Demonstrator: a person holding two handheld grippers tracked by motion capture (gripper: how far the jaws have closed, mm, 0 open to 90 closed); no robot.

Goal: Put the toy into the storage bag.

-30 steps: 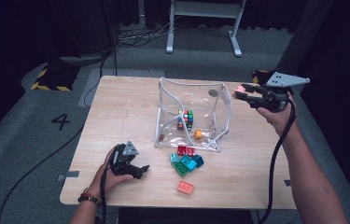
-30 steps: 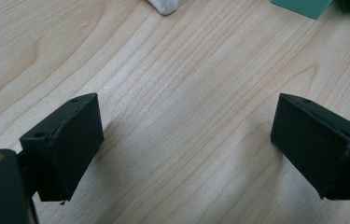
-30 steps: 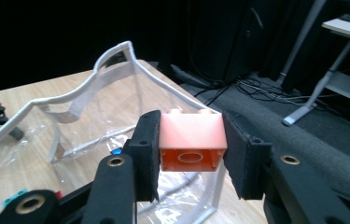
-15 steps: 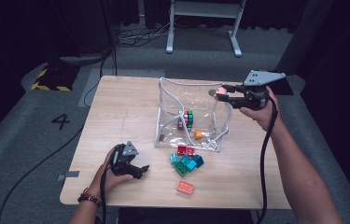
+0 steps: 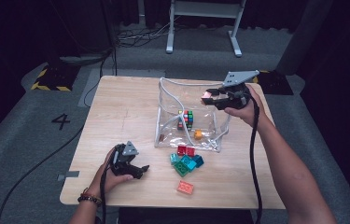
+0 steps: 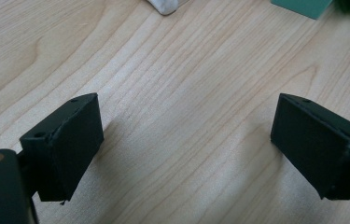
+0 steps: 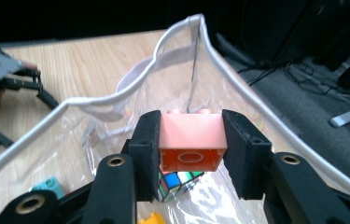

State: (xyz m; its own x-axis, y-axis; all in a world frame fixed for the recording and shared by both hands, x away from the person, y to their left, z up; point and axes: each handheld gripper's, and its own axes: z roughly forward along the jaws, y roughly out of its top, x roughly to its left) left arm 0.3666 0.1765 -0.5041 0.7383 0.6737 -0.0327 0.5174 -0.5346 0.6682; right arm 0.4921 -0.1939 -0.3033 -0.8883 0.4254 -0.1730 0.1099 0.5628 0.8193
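The desk (image 5: 116, 116) carries my clear bag (image 5: 172, 126), which stands open with a puzzle cube (image 5: 187, 118) and a small orange piece (image 5: 198, 135) inside. Loose blocks (image 5: 185, 161) lie just before it. The floor bears a painted "4" (image 5: 60, 121). My right hand-held gripper (image 5: 211, 97) pinches a pink block (image 7: 191, 140) above the bag's rim. My left hand-held gripper (image 5: 137, 171) rests spread on the desk, holding nothing.

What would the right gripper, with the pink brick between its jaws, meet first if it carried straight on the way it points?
Probably the open mouth of the clear bag: the right gripper, shut on the pink brick, points over the near rim. Beyond lies the puzzle cube inside, though depth is hard to judge.
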